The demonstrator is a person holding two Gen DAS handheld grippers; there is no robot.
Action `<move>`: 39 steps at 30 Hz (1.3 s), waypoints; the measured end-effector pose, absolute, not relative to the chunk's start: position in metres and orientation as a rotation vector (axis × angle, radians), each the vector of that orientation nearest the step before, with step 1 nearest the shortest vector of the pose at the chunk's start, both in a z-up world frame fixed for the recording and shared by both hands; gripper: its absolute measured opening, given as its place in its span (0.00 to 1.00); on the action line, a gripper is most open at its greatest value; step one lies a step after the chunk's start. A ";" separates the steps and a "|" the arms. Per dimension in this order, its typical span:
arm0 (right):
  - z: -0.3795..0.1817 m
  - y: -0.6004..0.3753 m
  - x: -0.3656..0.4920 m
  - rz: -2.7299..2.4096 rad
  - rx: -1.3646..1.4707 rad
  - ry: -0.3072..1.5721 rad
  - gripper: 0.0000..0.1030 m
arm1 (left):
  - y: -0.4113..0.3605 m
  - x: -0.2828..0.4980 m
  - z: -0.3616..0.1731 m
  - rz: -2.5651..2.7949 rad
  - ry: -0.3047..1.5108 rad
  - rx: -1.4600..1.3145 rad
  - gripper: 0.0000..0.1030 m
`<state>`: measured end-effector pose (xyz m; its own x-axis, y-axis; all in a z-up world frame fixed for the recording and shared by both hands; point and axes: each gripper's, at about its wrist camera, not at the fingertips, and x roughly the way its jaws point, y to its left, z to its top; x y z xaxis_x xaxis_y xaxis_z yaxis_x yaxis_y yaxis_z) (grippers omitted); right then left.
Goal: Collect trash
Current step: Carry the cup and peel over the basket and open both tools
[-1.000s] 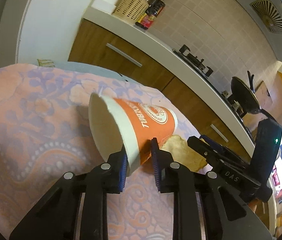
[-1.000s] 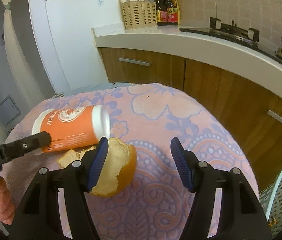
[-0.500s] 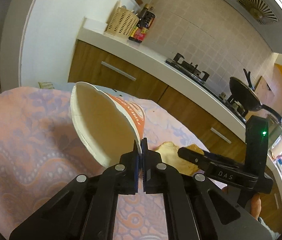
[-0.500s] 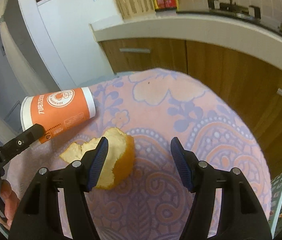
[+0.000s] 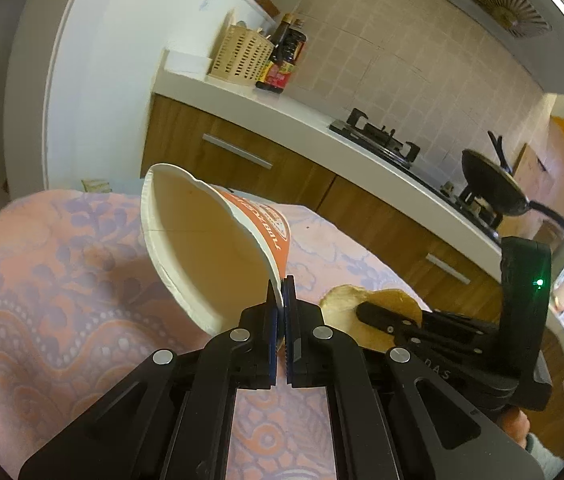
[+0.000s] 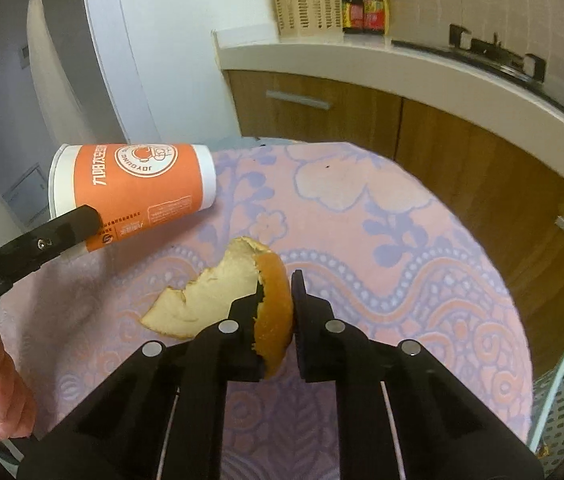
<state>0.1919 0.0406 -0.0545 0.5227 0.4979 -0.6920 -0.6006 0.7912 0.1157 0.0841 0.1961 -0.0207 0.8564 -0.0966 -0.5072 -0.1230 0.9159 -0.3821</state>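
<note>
On a patterned tablecloth (image 6: 382,240), the cup (image 5: 218,248) is pinched at its rim by the left gripper (image 5: 282,312) and the peel (image 6: 242,292) clamped by the right gripper (image 6: 276,300); both should be carried gently toward the basket (image 6: 562,384) at 4 o'clock.

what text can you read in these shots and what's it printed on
"JOYOUNG": upside down in the round logo on the orange paper cup.
Chinese characters and fine print on that cup: too small to read.
"Robot.AI": cut off at the frame edge, on the left hand-held gripper.
"DAS": on the right hand-held gripper.
Sauce bottle labels: blurred.
</note>
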 end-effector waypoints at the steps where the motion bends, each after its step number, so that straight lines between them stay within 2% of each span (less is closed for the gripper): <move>1: -0.053 0.033 0.187 0.643 -0.133 0.774 0.08 | 0.191 0.081 -0.017 0.014 0.541 -0.409 0.00; 9: -0.030 -0.044 0.163 0.576 0.020 0.743 0.08 | 0.143 0.062 0.005 0.004 0.514 -0.307 0.01; 23: 0.012 -0.231 0.125 0.435 0.298 0.656 0.08 | -0.011 0.065 0.037 -0.193 0.447 -0.186 0.01; 31: 0.009 -0.308 0.116 0.272 0.340 0.620 0.08 | -0.077 0.080 0.029 -0.301 0.470 -0.138 0.01; 39: -0.014 -0.344 0.126 0.161 0.338 0.657 0.08 | -0.123 0.107 0.010 -0.360 0.527 -0.101 0.01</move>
<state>0.1257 -0.3436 -0.0143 0.7820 0.2516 -0.5703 -0.0402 0.9334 0.3567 0.1074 -0.1226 0.0103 0.8031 -0.3615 -0.4737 0.3100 0.9324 -0.1859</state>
